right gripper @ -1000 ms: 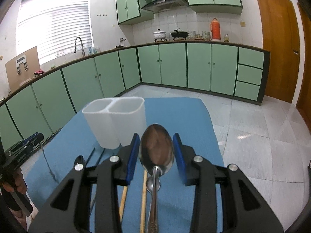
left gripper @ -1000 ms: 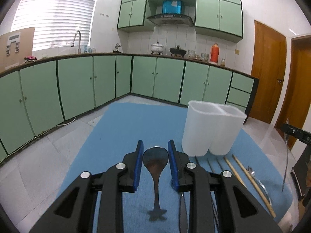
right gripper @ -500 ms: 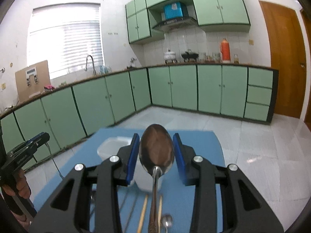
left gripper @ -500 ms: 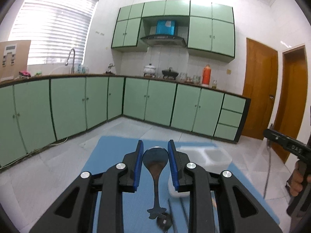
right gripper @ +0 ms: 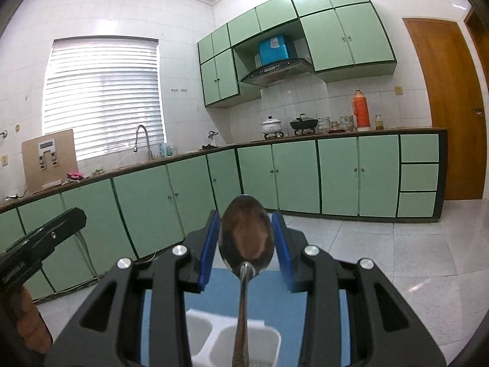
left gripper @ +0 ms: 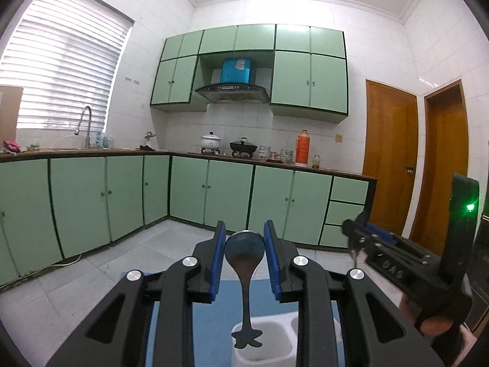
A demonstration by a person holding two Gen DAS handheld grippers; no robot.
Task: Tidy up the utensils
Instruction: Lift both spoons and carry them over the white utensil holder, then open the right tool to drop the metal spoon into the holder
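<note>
White two-compartment holder (right gripper: 244,339) on blue mat (left gripper: 214,305), directly below both grippers. Left gripper (left gripper: 244,255) clamped on dark spoon (left gripper: 244,250), handle hanging over a compartment. Right gripper (right gripper: 246,244) clamped on steel spoon (right gripper: 246,241) likewise. Probably stiff, light, slippery metal; bowl-edge grip best.

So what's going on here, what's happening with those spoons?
A person holds a two-finger gripper in each hand. The left gripper is shut on a dark spoon, the right gripper on a shiny spoon. Each handle hangs over the white two-compartment holder on the blue mat, neither released.
</note>
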